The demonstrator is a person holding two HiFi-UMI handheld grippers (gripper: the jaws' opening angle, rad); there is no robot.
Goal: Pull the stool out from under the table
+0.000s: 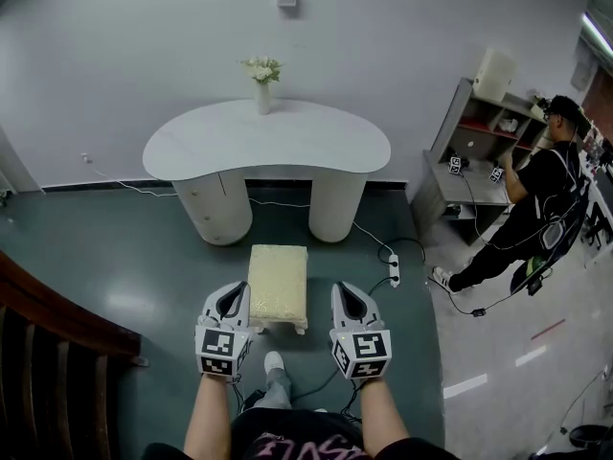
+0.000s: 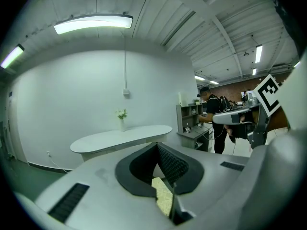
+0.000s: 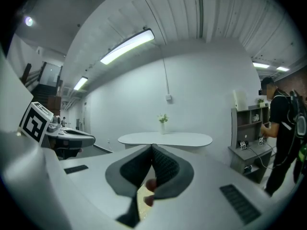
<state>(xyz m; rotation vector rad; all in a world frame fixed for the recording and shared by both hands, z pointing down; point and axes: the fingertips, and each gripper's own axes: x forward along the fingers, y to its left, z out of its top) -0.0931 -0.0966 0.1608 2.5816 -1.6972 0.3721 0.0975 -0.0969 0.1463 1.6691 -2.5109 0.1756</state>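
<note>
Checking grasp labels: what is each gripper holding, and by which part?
Nothing is held. The left gripper and right gripper are shut with nothing between their jaws, flanking the near end of the stool; whether they touch its sides cannot be told.

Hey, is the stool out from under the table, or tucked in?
Out. In the head view the stool stands in front of the table, its whole seat clear of the tabletop's edge.
</note>
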